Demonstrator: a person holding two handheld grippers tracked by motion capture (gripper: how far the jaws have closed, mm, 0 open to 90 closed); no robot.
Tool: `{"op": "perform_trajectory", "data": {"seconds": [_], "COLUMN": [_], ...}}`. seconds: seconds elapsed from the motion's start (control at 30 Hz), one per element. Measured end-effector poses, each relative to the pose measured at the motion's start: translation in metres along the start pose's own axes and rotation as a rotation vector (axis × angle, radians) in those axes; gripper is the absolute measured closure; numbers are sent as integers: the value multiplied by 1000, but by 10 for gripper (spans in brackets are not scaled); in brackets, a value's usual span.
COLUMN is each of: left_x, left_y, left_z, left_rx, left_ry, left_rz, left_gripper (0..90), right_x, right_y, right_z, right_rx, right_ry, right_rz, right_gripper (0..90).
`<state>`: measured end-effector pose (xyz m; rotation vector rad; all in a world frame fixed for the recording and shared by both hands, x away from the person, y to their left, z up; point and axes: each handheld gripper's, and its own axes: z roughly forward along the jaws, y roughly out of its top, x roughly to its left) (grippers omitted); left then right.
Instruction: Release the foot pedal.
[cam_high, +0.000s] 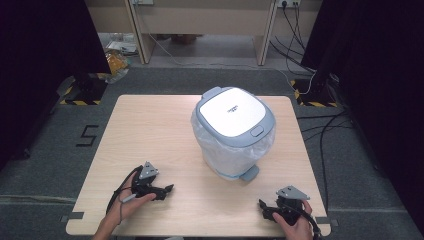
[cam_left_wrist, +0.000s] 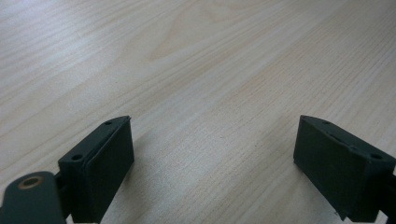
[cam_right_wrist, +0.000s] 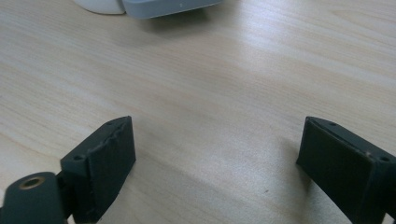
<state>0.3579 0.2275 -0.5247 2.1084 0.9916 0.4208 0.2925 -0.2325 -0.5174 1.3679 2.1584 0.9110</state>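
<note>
Both grippers rest on table, jaws apart, empty.
Left gripper (cam_high: 167, 189) and right gripper (cam_high: 262, 206) flank the lidded bin (cam_high: 233, 131) on the table (cam_high: 150, 130).

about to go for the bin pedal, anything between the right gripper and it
Nothing visible. Bare table lies between the open right gripper and the grey pedal at the foot of the bin; the left gripper rests off to the side.

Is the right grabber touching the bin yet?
Apart. The high view shows bare table between the right gripper and the bin; its jaws stand open, holding nothing.
</note>
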Motion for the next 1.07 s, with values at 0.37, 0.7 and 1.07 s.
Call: {"op": "perform_trajectory", "data": {"seconds": [0.37, 0.7, 1.07], "left_x": [0, 0, 0], "left_y": [0, 0, 0], "left_z": [0, 0, 0], "left_rx": [1, 0, 1], "left_ry": [1, 0, 1], "left_rz": [0, 0, 0], "left_gripper": [113, 113, 113], "right_x": [8, 8, 8], "right_y": [-3, -3, -3], "right_z": [5, 5, 5], "right_rx": [-21, -22, -22], "right_ry": [-11, -11, -10], "right_rz": [5, 6, 6], "right_gripper": [3, 3, 4]}}
